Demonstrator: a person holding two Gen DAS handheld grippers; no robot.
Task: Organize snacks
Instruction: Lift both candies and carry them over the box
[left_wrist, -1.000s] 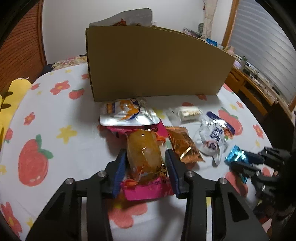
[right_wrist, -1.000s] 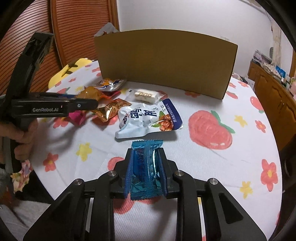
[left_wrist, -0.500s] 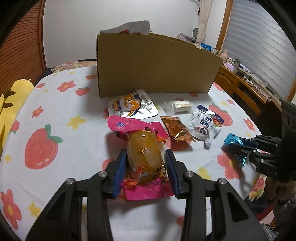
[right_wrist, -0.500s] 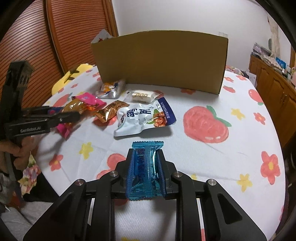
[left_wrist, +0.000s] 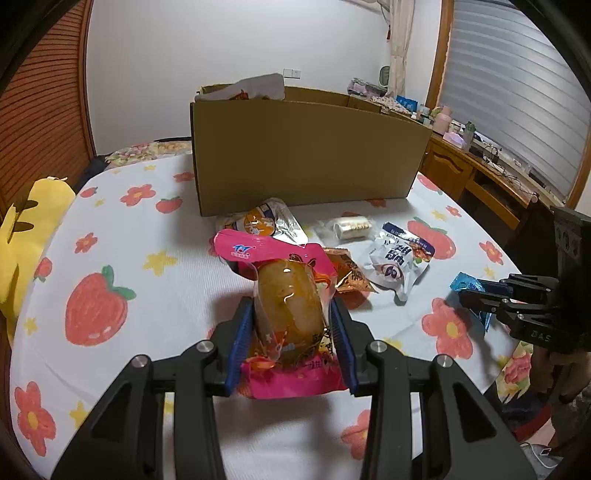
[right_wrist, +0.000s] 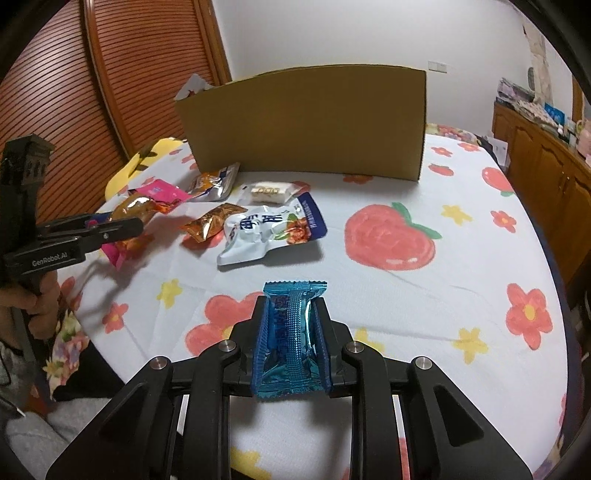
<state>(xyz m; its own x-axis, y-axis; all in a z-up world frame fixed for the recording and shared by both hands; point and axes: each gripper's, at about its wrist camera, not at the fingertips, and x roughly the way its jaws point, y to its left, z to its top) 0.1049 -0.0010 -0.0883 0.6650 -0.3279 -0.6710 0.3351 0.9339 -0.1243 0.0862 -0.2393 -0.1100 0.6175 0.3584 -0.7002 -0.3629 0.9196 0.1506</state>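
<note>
Left wrist view: left gripper (left_wrist: 291, 321) jaws clamped on pink snack pouch (left_wrist: 288, 317), lifted off surface (left_wrist: 147, 302).
Right: right gripper (right_wrist: 290, 332) jaws pinching blue wrapper (right_wrist: 290, 332).
Why: both raised, likely headed for cardboard box (left_wrist: 306, 155).

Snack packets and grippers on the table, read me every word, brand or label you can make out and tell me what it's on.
"GenRobot.AI": white print on the side of the left gripper.
White pouch: large Chinese characters, not clear enough to quote.
Pink packet: small logo, too blurred to read.
Blue wrapper, in the right gripper: print unreadable.
Cardboard box: no text visible.
</note>
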